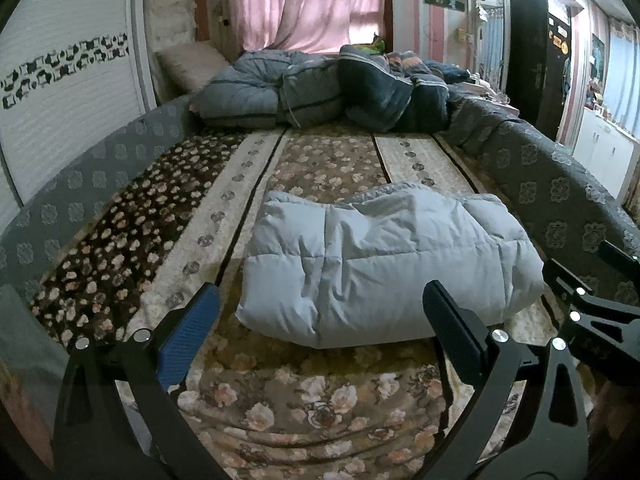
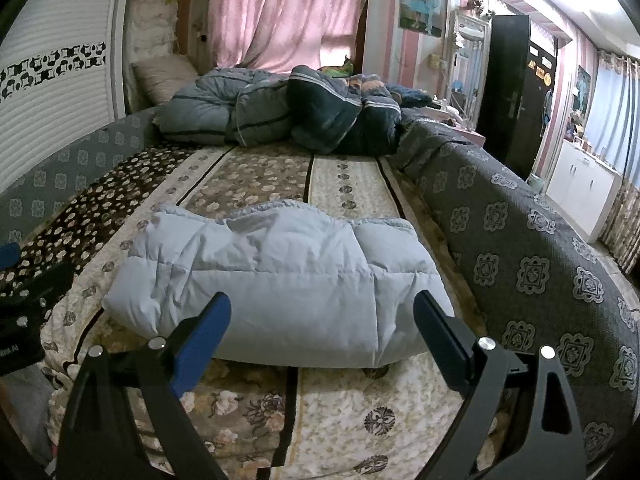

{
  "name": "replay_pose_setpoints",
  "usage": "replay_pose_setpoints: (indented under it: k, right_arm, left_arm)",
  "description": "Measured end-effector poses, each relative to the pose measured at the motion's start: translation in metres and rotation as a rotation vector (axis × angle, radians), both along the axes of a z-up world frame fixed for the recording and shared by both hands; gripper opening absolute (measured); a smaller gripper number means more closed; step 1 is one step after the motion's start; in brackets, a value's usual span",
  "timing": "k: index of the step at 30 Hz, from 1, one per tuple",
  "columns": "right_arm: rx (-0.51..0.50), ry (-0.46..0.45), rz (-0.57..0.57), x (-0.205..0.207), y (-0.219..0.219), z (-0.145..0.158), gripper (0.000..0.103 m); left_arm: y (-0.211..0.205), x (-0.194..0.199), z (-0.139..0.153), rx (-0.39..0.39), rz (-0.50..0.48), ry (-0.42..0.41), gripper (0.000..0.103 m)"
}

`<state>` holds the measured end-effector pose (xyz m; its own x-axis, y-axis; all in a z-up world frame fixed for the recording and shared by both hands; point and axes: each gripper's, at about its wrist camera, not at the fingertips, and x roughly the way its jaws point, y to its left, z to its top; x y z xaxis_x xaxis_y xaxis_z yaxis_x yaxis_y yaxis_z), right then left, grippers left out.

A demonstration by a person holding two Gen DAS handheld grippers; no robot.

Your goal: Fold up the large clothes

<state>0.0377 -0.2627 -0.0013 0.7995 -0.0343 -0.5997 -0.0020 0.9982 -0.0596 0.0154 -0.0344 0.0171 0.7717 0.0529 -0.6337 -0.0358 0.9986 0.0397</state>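
The jacket (image 1: pixel 384 264) ahead of our left gripper (image 1: pixel 320 320) looks puffy, light, slippery — we'd pinch a seam. Both it and our right gripper (image 2: pixel 322 330) gape wide, empty.

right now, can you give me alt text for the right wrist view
A folded pale blue puffy garment lies on a floral bed cover, just beyond the open right gripper, which holds nothing. Rumpled dark quilts are piled at the far end before pink curtains.
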Motion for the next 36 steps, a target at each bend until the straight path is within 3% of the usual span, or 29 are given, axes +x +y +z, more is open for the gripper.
replay_pose_setpoints:
  k: [36]
  right_arm:
    - [-0.006, -0.002, -0.025, -0.004, -0.008, -0.003, 0.092]
  left_arm:
    - [-0.003, -0.005, 0.003, 0.025, 0.009, -0.035, 0.1]
